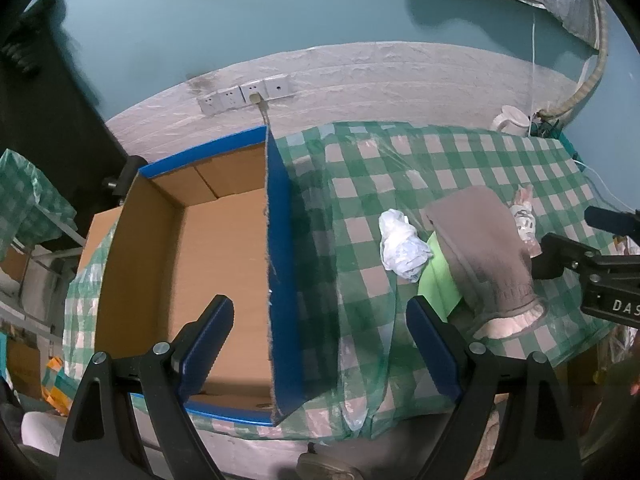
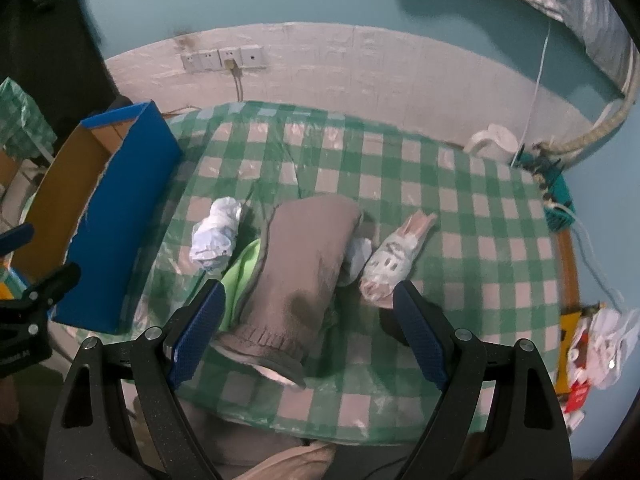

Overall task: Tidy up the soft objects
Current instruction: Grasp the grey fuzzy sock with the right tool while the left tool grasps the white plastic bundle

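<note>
Closest to you, at the near edge of the table [image 2: 460, 216], both grippers hang over the green-and-white checked cover with their blue-padded jaws spread wide and nothing between them. Your left gripper [image 1: 320, 344] straddles the right wall of the cardboard box [image 1: 224, 264], one finger over the bare brown floor inside and the other out over the cloth. Your right gripper [image 2: 308, 332] sits just above the cuffed, ruffled end of the grey-brown knit garment [image 2: 304, 264], whose pale lining shows at the opening nearest you.

Just past that, the knit garment lies lengthwise away from you, draped over a bright green cloth [image 2: 240, 268] that peeks out on its left side. Beside the green cloth, toward the box, rests a crumpled white-and-pale-blue bundle [image 2: 218, 236]. On the garment's right lies a small white piece with pinkish ends [image 2: 394, 256]; whether it is a sock or a soft toy is hard to tell. A bit of pale blue fabric [image 2: 356, 256] shows between it and the garment.

Farther left, the box stands open, blue outside, holding nothing you can see.

At the table's far right corner stands a white kettle [image 2: 494, 140], and on the wall behind is a row of sockets [image 2: 222, 58] with one plug in.
</note>
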A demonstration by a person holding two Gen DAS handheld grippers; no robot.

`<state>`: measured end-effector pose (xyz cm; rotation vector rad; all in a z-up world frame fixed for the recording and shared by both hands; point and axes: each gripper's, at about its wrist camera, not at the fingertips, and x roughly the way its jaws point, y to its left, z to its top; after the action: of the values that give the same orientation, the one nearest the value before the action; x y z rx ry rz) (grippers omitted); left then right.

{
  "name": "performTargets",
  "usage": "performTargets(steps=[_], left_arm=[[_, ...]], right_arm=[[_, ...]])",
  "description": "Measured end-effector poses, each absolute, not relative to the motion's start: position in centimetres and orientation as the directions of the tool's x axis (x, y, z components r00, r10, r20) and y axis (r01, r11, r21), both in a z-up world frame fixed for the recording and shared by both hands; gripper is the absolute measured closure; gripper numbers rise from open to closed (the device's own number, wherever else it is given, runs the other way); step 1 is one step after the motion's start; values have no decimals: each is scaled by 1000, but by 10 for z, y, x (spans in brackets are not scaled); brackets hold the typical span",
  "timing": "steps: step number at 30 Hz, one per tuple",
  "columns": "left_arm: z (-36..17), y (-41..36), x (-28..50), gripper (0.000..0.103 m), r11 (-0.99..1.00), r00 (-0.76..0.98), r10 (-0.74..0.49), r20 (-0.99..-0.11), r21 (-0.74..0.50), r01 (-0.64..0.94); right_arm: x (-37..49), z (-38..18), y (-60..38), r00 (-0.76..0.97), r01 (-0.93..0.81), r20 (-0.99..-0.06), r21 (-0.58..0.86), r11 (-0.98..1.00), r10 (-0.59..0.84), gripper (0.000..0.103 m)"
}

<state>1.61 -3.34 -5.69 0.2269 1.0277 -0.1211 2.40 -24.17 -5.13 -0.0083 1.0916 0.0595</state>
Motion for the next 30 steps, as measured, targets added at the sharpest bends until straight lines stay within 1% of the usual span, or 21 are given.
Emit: performTargets(steps=[5,10,24,30], left_arm=[[-65,-40,18,14,964,504,11,-864,142,223],[-73,-48,25,14,959,490,20,-872,156,238],[-105,-57,49,14,960,433,16,-901,135,245],[-118,-61,56,14,957,410,31,-912,146,251]], right_arm=[[31,-65,-242,426,-39,-902,53,998,65,18],[38,-79,-242,401,-25,-914,54,998,59,18],[54,-112,-239,344,-20,-938,37,999,41,18],[63,-132,-238,303,-12,-952,33,999,35,18]])
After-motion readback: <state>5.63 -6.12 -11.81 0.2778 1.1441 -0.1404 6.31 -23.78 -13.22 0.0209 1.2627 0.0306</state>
